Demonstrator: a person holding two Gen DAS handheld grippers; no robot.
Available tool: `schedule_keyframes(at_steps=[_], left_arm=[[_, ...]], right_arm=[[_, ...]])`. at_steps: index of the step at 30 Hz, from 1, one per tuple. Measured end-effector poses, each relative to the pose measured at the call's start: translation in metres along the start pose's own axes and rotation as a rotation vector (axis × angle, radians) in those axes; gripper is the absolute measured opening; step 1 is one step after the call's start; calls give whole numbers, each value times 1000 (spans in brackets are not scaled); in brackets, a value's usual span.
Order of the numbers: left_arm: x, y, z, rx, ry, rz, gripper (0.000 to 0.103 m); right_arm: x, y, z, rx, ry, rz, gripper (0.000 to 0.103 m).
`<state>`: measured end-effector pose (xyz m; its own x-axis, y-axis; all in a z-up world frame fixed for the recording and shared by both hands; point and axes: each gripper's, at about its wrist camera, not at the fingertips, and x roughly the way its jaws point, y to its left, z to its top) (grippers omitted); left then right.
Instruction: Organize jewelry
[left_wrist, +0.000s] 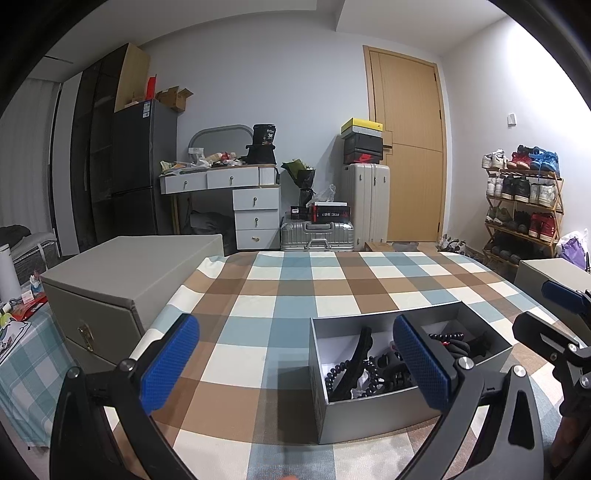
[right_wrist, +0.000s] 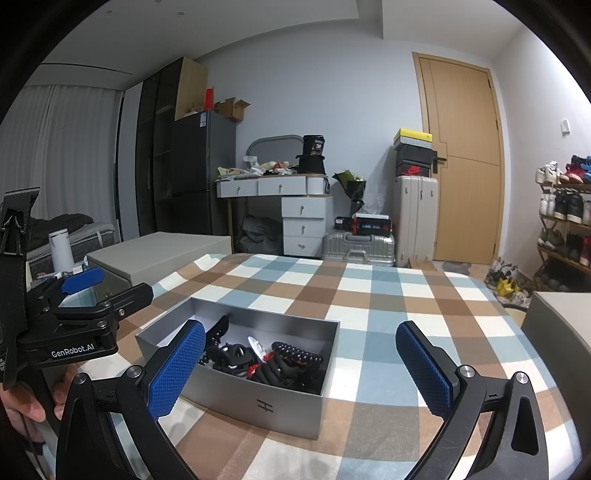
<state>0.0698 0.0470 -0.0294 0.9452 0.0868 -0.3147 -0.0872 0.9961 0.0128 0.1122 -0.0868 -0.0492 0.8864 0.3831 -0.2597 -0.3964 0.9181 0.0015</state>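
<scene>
An open silver-grey box (left_wrist: 373, 421) (right_wrist: 258, 402) sits on the checked tablecloth and holds a tangle of black hair clips, beaded bracelets and bands (left_wrist: 365, 365) (right_wrist: 280, 360), with some red and white pieces. My left gripper (left_wrist: 295, 360) is open and empty, its right finger in front of the box's near side. My right gripper (right_wrist: 301, 367) is open and empty, just in front of the box, with its left finger over the box's near left corner. Each gripper also shows at the edge of the other's view.
A checked cloth (left_wrist: 295, 288) covers the table. A grey closed storage box with a brass latch (left_wrist: 122, 280) stands at the table's left, and another grey box (right_wrist: 557, 332) at the right. Beyond the table are a dresser, suitcases, a door and a shoe rack.
</scene>
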Motion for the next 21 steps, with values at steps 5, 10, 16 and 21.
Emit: schedule_keyframes(at_steps=[5,10,16,21], left_arm=[[-3,-1,1,0,0,-3,102],[0,0,1,1,1,-10,102],[1,0,2,0,1,-15,102],[7,-2,2,9,4,-41,102]], right_arm=[[0,1,0,-1,-1,-1,103],[0,0,0,0,0,0,103],[0,1,0,0,-1,0,103],[0,0,0,2,2,1,103]])
